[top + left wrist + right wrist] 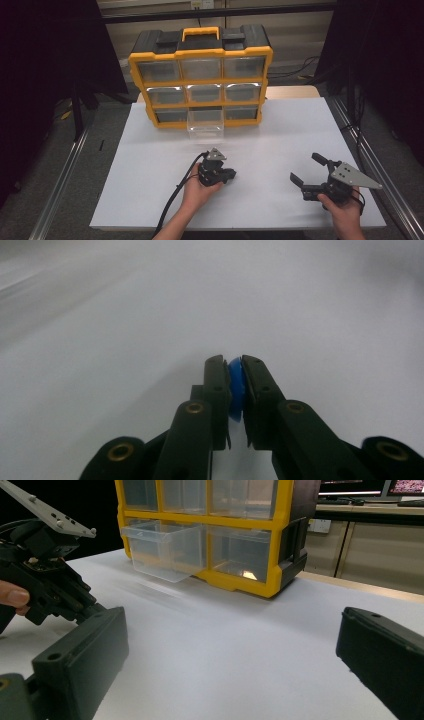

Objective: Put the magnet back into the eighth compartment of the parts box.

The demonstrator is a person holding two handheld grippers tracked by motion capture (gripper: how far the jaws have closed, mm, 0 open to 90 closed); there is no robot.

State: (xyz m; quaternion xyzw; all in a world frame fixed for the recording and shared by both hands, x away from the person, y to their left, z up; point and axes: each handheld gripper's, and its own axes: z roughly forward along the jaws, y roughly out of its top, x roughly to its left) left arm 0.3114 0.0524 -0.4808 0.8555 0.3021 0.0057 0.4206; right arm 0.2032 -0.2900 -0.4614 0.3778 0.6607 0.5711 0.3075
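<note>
A yellow organizer (200, 80) with 1 drawer (205, 124) pulled out.

The blue piece (236, 390) showed merely as a thin edge between the left claw's (235, 362) black jaws, its shape too hidden to tell; from above, that claw (227, 176) covered it; the bench (125, 340) beyond lay blurred; the right claw's (232, 645) jaws were cut off at the bottom edge; the organizer's (280, 555) top was cropped; what its drawers held stayed unclear.
</note>
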